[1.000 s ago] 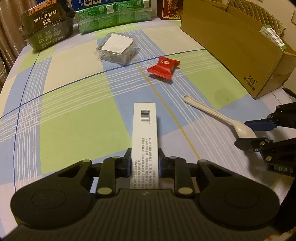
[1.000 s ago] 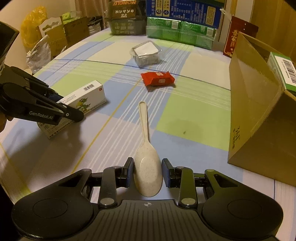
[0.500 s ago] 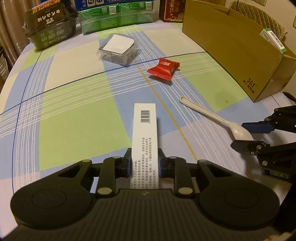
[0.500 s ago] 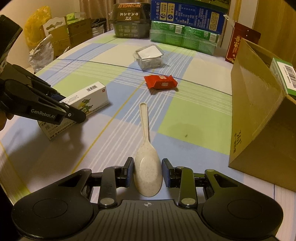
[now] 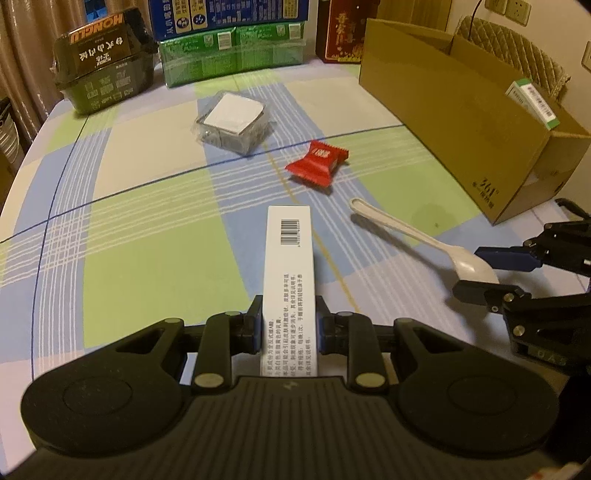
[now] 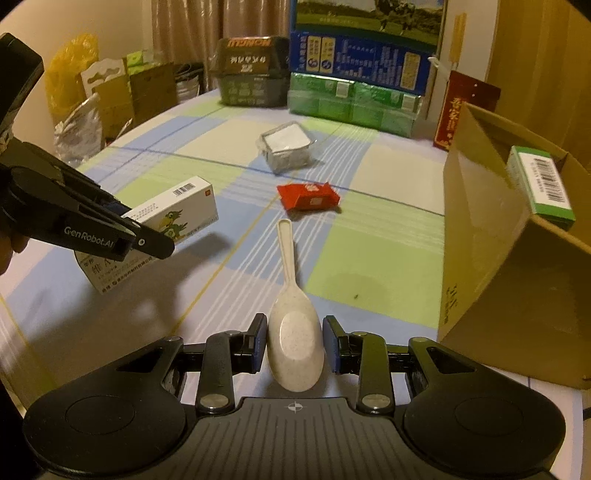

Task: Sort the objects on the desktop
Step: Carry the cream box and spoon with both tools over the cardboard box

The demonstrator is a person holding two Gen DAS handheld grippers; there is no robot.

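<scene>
My left gripper [image 5: 288,326] is shut on the near end of a long white medicine box [image 5: 289,258], barcode end pointing away. In the right wrist view that box [image 6: 177,216] hangs tilted just above the cloth in the left gripper [image 6: 147,242]. My right gripper [image 6: 295,343] is shut on the bowl of a cream plastic spoon [image 6: 295,332], whose handle points away. From the left wrist view the spoon [image 5: 406,229] slants toward the right gripper [image 5: 487,273]. A red snack packet [image 5: 317,162] and a clear plastic tub [image 5: 232,122] lie farther off on the checked tablecloth.
An open cardboard box [image 6: 480,221] stands at the right with a green-and-white carton [image 6: 539,184] leaning in it. Along the far table edge sit a dark green basket [image 5: 103,70], green packs [image 5: 232,55], a blue box and a red box [image 5: 340,33].
Both views have tilted up slightly, so more of the far packages shows. The box and the spoon stay gripped, each in its own gripper.
</scene>
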